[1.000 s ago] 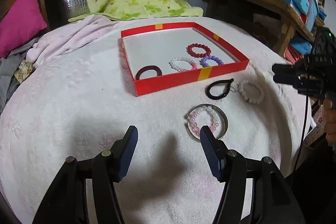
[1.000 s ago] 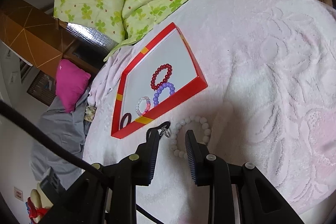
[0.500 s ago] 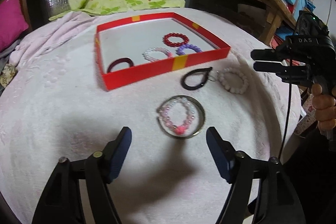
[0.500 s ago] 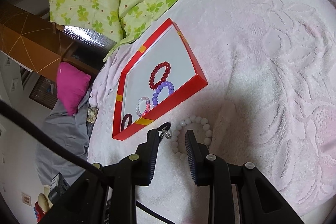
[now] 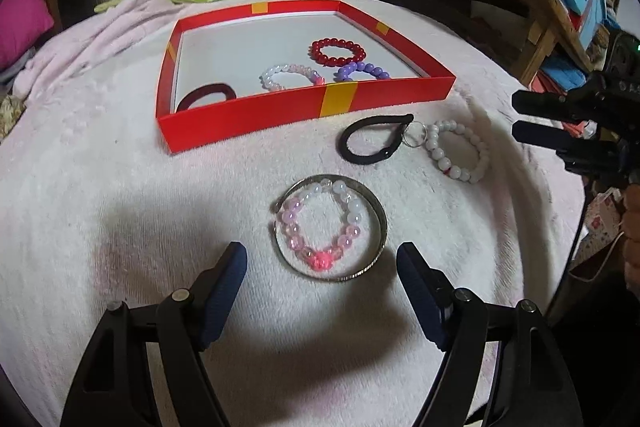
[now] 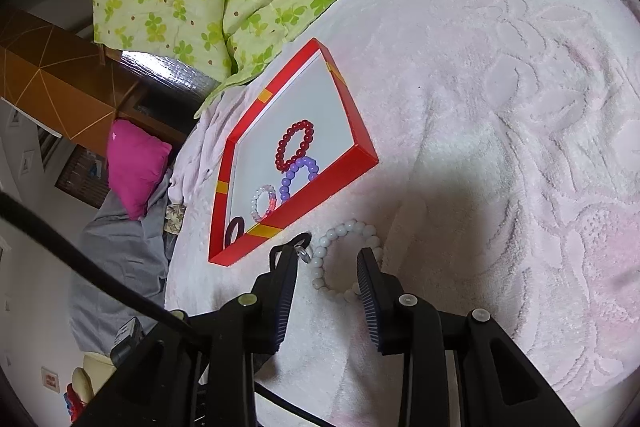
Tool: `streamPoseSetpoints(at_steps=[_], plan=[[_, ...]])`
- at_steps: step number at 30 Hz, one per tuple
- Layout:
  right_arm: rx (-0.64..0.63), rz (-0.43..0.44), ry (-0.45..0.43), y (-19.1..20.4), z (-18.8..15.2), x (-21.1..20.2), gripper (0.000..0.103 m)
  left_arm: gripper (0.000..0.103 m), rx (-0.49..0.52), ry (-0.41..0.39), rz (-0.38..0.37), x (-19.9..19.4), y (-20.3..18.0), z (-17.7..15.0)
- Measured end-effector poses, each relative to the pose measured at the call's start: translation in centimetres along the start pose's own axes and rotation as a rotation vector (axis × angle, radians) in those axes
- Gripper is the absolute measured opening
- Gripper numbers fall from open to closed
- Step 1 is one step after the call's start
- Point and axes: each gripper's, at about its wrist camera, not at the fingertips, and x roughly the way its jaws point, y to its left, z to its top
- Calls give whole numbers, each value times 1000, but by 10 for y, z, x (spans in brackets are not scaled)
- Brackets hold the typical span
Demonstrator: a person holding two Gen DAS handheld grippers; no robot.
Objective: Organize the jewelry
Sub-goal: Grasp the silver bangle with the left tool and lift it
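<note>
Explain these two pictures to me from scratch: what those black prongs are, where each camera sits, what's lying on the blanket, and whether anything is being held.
The black prongs are two-finger grippers, one in each of a person's hands; there is no robot arm. Each carries a fisheye camera looking along its fingers, so each picture shows its own fingers at the bottom.

In the left wrist view, the left gripper is open and empty above a metal bangle with a pink bead bracelet lying inside it. Beyond lie a black hair tie and a white bead bracelet. The red box holds a red bead bracelet, a purple one, a pink-white one and a dark hair tie.

In the right wrist view, the right gripper is open beside the white bracelet, holding nothing. All rests on a pink blanket.
</note>
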Motion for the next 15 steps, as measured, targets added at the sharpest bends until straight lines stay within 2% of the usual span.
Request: streamPoseSetpoints(at_steps=[5, 7, 9, 15], plan=[[-20, 13, 15, 10, -4, 7, 33, 78, 15, -28, 0, 0, -1, 2], [-32, 12, 24, 15, -6, 12, 33, 74, 13, -39, -12, -2, 0, 3], [-42, 16, 34, 19, -7, 17, 33, 61, 12, -42, -28, -2, 1, 5], [-64, 21, 46, 33, -7, 35, 33, 60, 14, -52, -44, -5, 3, 6]])
